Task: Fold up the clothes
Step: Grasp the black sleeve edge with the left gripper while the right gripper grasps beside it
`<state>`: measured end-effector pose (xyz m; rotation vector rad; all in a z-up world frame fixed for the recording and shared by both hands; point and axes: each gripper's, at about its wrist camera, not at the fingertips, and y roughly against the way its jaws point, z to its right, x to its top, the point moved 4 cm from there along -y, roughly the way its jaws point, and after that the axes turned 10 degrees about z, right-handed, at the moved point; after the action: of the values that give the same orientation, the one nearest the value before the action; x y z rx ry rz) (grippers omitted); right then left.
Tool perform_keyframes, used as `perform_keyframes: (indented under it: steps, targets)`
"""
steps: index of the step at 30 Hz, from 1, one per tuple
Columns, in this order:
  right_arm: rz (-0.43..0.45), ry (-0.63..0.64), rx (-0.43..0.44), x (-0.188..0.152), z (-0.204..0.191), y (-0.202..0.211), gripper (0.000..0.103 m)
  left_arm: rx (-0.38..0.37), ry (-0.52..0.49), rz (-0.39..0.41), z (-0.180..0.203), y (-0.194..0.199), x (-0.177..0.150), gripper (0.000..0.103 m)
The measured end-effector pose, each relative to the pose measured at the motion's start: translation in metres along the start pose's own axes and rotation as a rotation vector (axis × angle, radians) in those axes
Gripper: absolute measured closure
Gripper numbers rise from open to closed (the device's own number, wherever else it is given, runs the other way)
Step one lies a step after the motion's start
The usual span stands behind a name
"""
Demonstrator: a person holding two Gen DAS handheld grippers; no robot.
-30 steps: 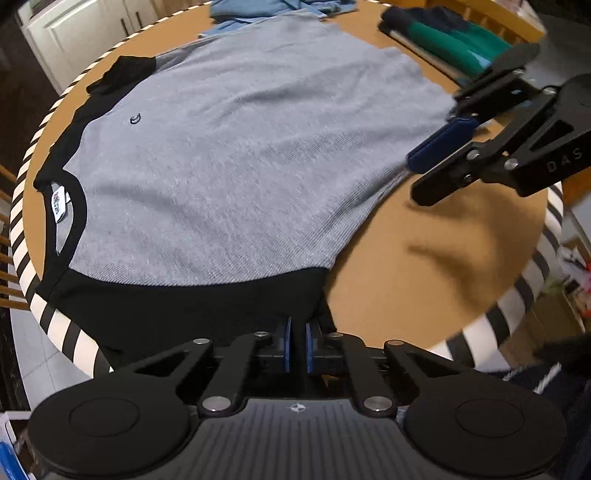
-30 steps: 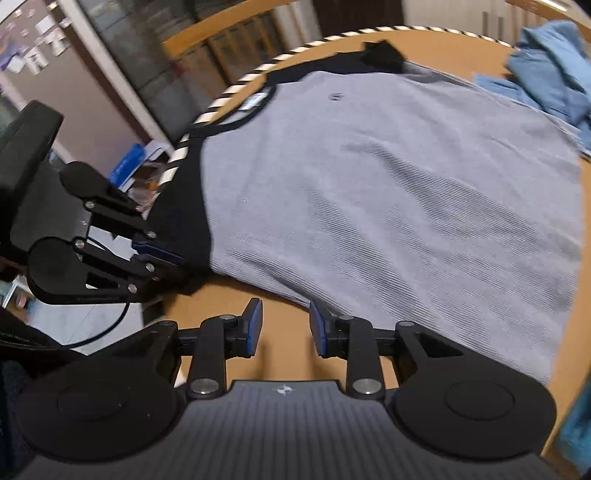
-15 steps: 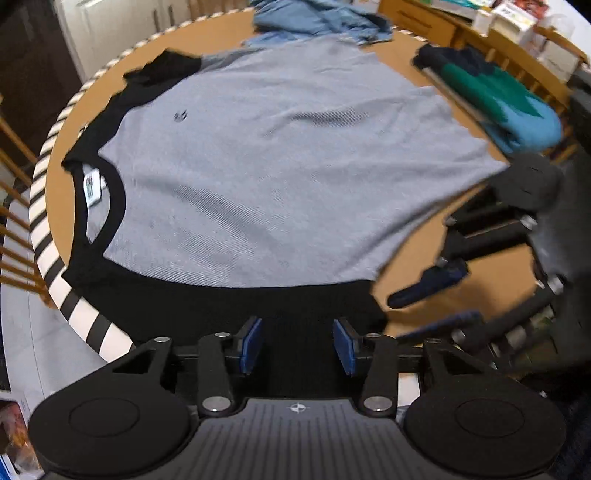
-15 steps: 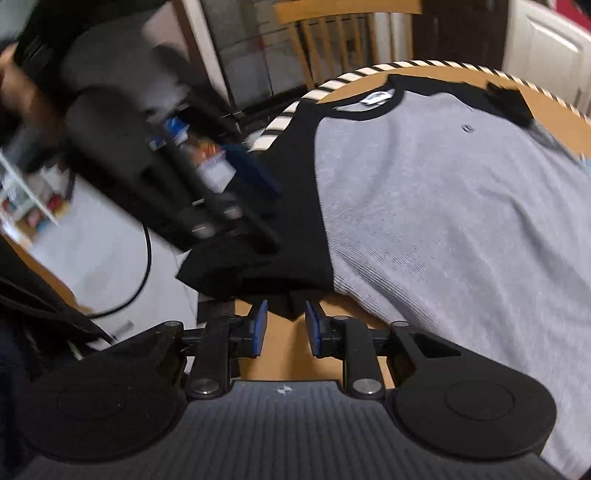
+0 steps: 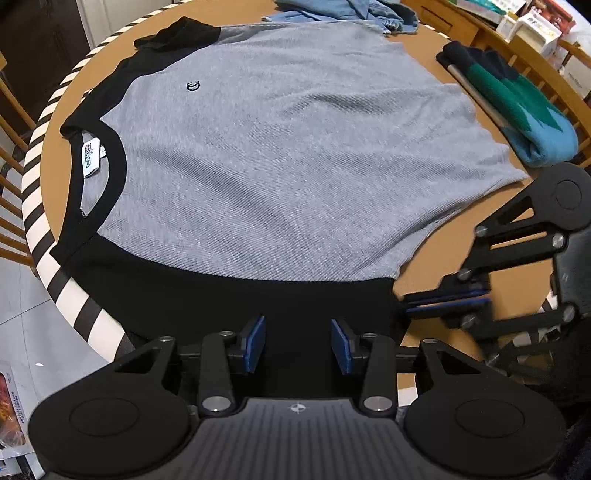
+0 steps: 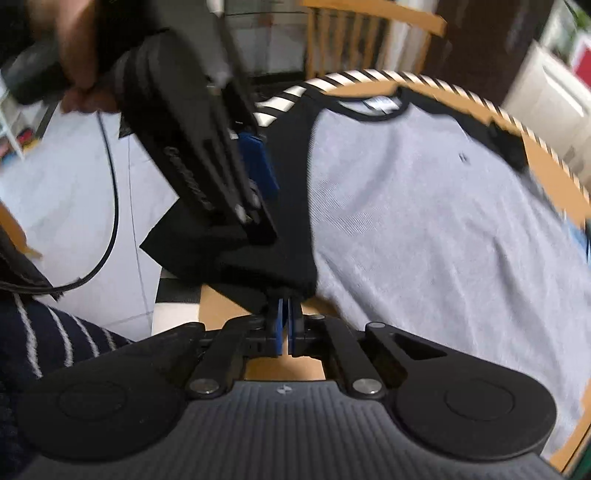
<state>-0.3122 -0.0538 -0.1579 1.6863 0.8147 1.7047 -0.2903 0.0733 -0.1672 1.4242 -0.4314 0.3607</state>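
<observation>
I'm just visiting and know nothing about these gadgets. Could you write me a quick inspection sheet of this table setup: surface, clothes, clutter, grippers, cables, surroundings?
Surface: round wooden table with a black-and-white striped rim.
Job's things: grey shirt with black sleeves spread flat, collar toward the rim; near sleeve at the table's edge.
Clutter: blue garment crumpled at the far side; folded green and blue sweater beside the shirt.
Grippers: left gripper open over the near sleeve, pads not pressing; right gripper shut on the sleeve's corner.
Cables: black cable hanging beside the left gripper.
Surroundings: wooden chair, pale tiled floor, boxes on a shelf.
</observation>
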Motion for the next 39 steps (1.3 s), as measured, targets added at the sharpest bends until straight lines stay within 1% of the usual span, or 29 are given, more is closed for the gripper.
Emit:
perform_keyframes:
  steps: [2,4,6,7,8,9,10,12,14,16,17,21,24,26,27,30,32,35,39]
  targets:
    - [-0.028,-0.147,0.022,-0.008,0.018,0.003,0.103,-0.003,0.000,0.000,-0.001,0.000,0.000,0.060]
    - [-0.037,-0.297,0.049,-0.018,0.036,0.006,0.103,-0.004,0.001,0.000,-0.001,0.000,0.001,0.060]
    - [-0.048,-0.373,0.054,-0.026,0.047,0.011,0.103,-0.005,0.000,-0.001,-0.001,0.000,0.001,0.060]
    - [-0.040,-0.373,0.051,-0.027,0.049,0.015,0.101,-0.007,0.001,-0.002,-0.001,0.000,0.001,0.059]
    - [-0.010,-0.335,0.054,-0.024,0.046,0.020,0.097,-0.012,0.005,-0.003,-0.001,-0.001,0.002,0.058]
    - [0.033,-0.255,0.059,-0.018,0.038,0.026,0.094,-0.021,0.013,-0.005,-0.002,0.000,0.002,0.057]
    - [0.063,-0.163,0.061,-0.012,0.029,0.030,0.092,-0.028,0.022,-0.007,-0.004,-0.001,0.002,0.056]
    - [0.089,0.051,0.069,-0.004,0.008,0.026,0.092,-0.043,0.043,-0.013,-0.007,-0.001,0.003,0.056]
    - [0.065,0.213,0.102,-0.003,-0.007,0.013,0.092,-0.055,0.067,-0.019,-0.010,-0.002,0.004,0.056]
    - [0.045,0.318,0.128,-0.002,-0.017,0.001,0.092,-0.064,0.085,-0.026,-0.013,-0.002,0.005,0.056]
    - [0.037,0.351,0.137,-0.001,-0.019,-0.003,0.092,-0.067,0.090,-0.028,-0.014,-0.002,0.006,0.056]
    - [0.014,0.414,0.137,0.004,-0.018,-0.015,0.092,-0.071,0.100,-0.028,-0.015,-0.002,0.005,0.056]
    - [-0.003,0.439,0.156,0.004,-0.016,-0.018,0.091,-0.074,0.108,-0.025,-0.015,-0.002,0.005,0.056]
    - [-0.008,0.467,0.171,0.003,-0.016,-0.019,0.085,-0.077,0.113,-0.023,-0.015,-0.002,0.005,0.056]
    - [-0.009,0.476,0.175,0.004,-0.017,-0.020,0.083,-0.078,0.116,-0.023,-0.016,-0.002,0.005,0.056]
    - [-0.032,0.472,0.210,0.008,-0.013,-0.023,0.084,-0.081,0.124,-0.020,-0.016,-0.002,0.005,0.055]
    - [-0.032,0.480,0.238,0.007,-0.012,-0.024,0.091,-0.083,0.127,-0.019,-0.016,-0.002,0.005,0.054]
    - [-0.037,0.502,0.242,0.005,-0.014,-0.022,0.097,-0.087,0.130,-0.019,-0.016,-0.002,0.004,0.054]
    - [-0.054,0.383,0.272,0.007,0.000,-0.017,0.099,-0.095,0.137,-0.020,-0.018,-0.002,0.004,0.054]
